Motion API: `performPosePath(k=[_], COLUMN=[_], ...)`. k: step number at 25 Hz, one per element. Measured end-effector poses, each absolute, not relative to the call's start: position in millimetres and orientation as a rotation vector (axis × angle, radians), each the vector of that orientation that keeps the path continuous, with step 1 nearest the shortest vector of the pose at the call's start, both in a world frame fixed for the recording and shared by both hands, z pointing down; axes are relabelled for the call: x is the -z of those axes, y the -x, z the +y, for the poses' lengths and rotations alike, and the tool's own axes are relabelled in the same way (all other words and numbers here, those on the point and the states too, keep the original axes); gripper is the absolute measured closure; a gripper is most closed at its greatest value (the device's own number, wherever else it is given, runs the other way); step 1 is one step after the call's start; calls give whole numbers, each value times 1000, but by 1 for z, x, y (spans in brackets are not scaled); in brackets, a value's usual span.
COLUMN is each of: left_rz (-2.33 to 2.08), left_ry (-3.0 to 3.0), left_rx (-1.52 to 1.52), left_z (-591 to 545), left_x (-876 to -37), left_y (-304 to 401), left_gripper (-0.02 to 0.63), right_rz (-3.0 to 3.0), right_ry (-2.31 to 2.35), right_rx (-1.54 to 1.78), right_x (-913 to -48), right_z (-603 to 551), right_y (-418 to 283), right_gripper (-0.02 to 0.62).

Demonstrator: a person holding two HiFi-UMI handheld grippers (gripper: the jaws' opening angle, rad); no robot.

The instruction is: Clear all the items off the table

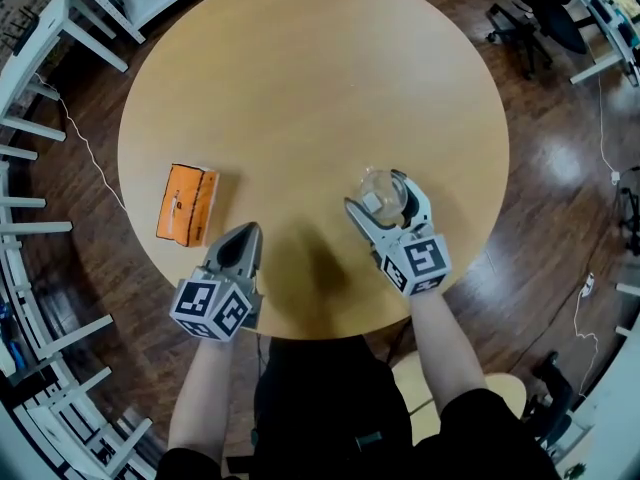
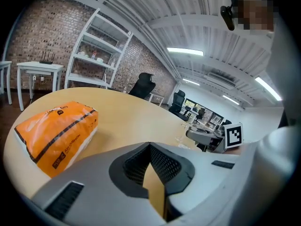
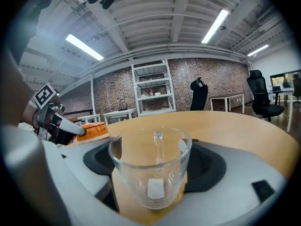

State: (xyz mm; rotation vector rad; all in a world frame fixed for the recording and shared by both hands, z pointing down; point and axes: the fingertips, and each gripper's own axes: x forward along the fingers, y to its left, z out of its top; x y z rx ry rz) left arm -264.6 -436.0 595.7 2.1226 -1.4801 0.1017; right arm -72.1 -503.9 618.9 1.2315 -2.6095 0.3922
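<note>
Orange packet (image 1: 187, 204) on table (image 1: 300, 68), just left of left gripper (image 1: 245, 234) and slightly farther; long axis runs near-far. Left hand nearer. Left gripper clenched, empty. Right gripper (image 1: 382, 196) jaws wide, grasping glass cup (image 3: 150, 173) over near-right table. Count: one packet, one cup.

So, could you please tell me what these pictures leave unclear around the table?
Right gripper and glass cup: in the right gripper view the clear wall overlaps the pads, so pressing or just beside cannot be told.
Orange packet: its print is too small in the head view.
Table beneath the left gripper: hidden by it in the head view.
</note>
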Motion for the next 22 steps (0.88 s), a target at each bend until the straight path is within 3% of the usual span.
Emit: performPosePath(k=[18,20,22], left_rz=[-1458,-1451,-1445], left_ry=[-2055,-2066,-2075], left_rx=[-53,-42,-29], left_z=[-438,-438,-439], left_x=[-607,-603,-599], left_y=[251,250,253], left_gripper=[604,604,604], right_rz=[-2595,-2603,-2611], right_ry=[-1224,-1228,-1251], right_rx=[-350,-393,-406], right_x=[-635,-632,-626], right_z=[-492,-491,-492], right_y=[65,64,63], right_gripper=[161,110,110])
